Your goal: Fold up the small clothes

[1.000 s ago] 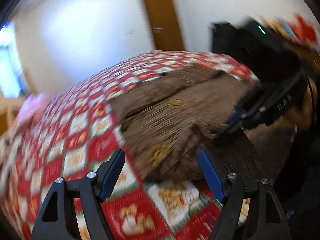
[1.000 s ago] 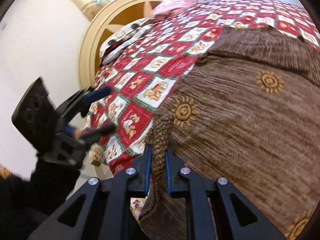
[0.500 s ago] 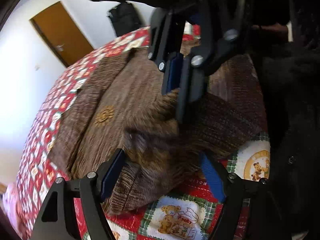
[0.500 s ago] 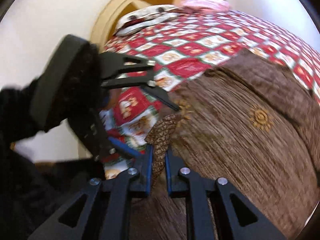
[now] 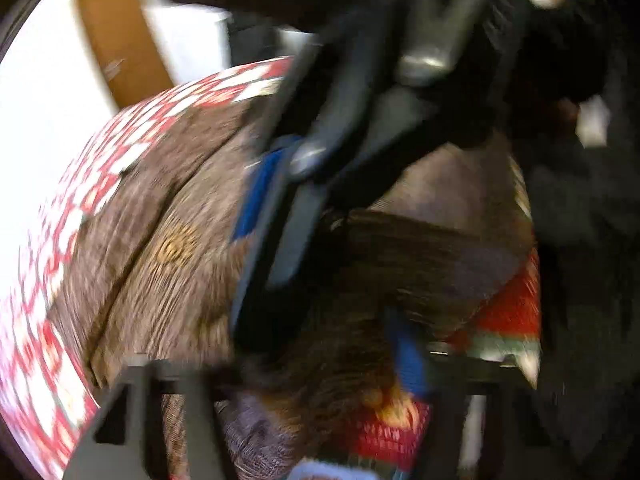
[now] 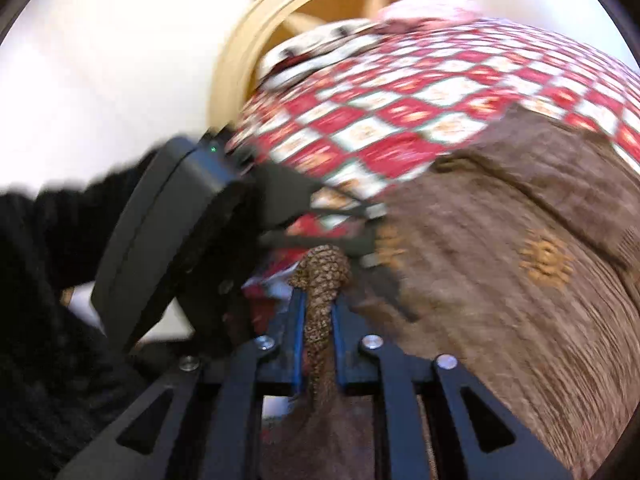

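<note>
White walls [image 6: 120, 60], a brown wooden door [image 5: 120, 40], and a bed with a curved pale wooden headboard [image 6: 256, 32].

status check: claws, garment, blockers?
Right claw shut on brown garment hem. Left claw open, straddling the fabric beside it. Garment mostly flat on checkered quilt. Claws crowd each other; frames blurred.

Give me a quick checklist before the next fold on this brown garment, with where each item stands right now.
1. Right gripper shut on the brown garment: ok, a bunched edge sits between the jaws.
2. Left gripper on the cloth: not ok, jaws wide apart with cloth between them.
3. Grippers clear of each other: not ok, the right one crowds the left wrist view.
4. Rest of the garment flat on the checked quilt: ok, though blurred.
5. Fold edges aligned: cannot tell, motion blur.
</note>
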Action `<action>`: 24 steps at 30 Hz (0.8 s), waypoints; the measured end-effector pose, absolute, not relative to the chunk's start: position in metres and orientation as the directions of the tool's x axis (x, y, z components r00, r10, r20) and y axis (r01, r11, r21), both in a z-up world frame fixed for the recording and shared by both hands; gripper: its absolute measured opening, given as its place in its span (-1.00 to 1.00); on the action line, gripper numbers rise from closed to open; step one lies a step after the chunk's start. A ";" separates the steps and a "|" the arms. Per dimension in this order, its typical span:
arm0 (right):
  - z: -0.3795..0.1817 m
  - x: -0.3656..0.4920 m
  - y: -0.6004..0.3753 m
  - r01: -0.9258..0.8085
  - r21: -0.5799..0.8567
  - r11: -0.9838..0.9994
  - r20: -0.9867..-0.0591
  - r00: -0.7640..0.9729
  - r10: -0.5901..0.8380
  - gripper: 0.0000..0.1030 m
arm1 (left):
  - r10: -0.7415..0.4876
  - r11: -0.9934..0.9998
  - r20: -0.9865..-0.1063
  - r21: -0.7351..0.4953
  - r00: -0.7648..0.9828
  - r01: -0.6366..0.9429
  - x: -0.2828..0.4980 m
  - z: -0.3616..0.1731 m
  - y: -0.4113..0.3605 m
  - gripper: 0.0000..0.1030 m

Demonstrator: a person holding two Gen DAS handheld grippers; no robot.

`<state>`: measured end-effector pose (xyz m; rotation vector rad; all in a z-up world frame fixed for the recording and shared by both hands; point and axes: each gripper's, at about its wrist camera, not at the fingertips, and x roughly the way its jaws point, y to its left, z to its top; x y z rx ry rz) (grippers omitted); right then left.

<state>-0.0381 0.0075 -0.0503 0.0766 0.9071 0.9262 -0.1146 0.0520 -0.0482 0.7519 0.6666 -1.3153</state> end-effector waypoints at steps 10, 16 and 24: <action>-0.047 -0.047 -0.133 -0.168 0.641 0.749 -0.498 0.651 0.572 0.30 | -0.619 0.456 -0.772 -0.203 0.144 0.867 -0.073 -0.068 0.061 -0.55; -0.047 -0.104 -0.179 -0.040 0.633 0.773 -0.521 0.717 0.463 0.30 | -0.612 0.463 -0.773 -0.181 0.165 0.868 -0.058 -0.069 0.041 -0.55; -0.042 -0.159 -0.214 0.015 0.493 0.870 -0.613 0.716 0.334 0.30 | -0.623 0.599 -0.729 -0.210 0.285 0.772 -0.047 -0.056 0.049 -0.78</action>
